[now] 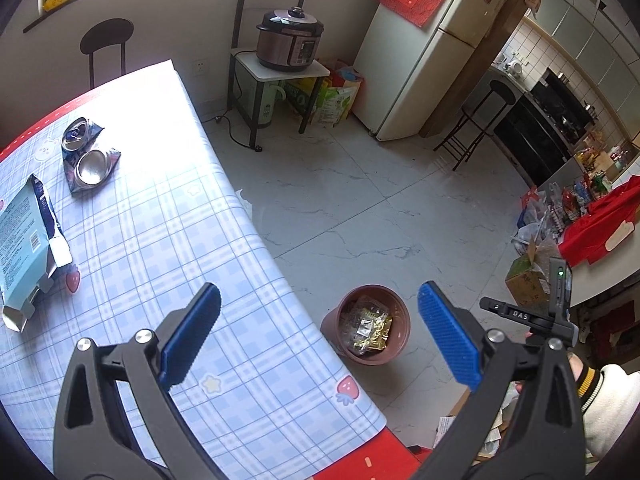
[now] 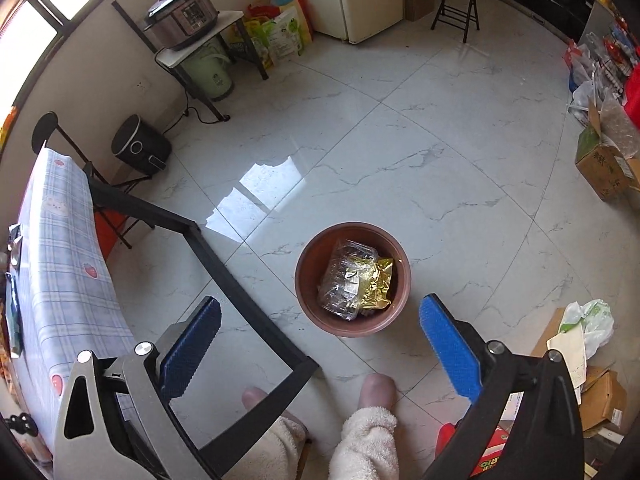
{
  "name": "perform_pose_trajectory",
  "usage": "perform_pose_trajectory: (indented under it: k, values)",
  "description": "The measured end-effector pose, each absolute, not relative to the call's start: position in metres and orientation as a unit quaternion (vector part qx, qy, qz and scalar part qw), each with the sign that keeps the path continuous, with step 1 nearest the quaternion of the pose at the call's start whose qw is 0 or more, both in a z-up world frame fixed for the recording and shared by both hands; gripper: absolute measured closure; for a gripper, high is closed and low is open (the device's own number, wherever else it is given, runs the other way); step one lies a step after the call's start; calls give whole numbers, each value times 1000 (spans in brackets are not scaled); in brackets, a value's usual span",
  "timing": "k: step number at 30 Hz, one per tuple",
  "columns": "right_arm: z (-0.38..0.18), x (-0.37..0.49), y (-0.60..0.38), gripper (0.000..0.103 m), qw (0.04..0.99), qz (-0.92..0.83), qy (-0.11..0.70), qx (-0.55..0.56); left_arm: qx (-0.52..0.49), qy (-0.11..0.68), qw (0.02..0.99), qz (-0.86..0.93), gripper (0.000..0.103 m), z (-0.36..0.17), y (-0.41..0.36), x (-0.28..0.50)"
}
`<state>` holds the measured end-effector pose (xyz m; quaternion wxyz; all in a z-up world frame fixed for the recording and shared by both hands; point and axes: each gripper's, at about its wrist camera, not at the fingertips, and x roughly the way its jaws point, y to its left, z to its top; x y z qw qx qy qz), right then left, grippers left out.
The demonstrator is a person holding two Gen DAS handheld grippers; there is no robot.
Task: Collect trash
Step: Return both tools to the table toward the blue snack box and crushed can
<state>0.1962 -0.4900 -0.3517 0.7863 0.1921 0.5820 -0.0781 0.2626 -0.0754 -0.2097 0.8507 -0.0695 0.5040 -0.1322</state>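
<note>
**Trash in the brown bin, two pieces still on the table**

We hold both grippers wide and empty. Our right gripper [image 2: 320, 340] hangs over the floor with its two ribbed blue pads spread apart and nothing between them; just beyond it stands the round brown plastic bin [image 2: 308, 276] on glossy, marble-veined white tiles. Inside the bin we count two pieces: a crinkled clear plastic clamshell [image 2: 344, 276] and a shiny gold foil wrapper [image 2: 378, 286] touching it.

Our left gripper [image 1: 320, 328] is released as well, one pad over the table edge, the other over the floor. The table [image 1: 168, 208] wears a smooth blue plaid cloth printed with strawberries and stars. On it we count two items, well apart from the gripper: a crushed metal can [image 1: 86, 156], folded so both round ends face up, and a flattened pale-blue cardboard carton [image 1: 24, 248] with its flaps open.
</note>
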Motion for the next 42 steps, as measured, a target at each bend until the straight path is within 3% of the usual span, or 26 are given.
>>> perform_pose_trajectory:
  k: [16,29,42]
  values:
    - [-302,205,-402,6,801,9,587,118,-128,490,862,-33,5,-213,38,220]
    - [-266,252,-240,6,802,150,577,42,-216,475,849,84,6,-225,185,179]
    - [-246,285,-122,6,792,233,565,9,-325,459,820,108,6,-259,272,224]
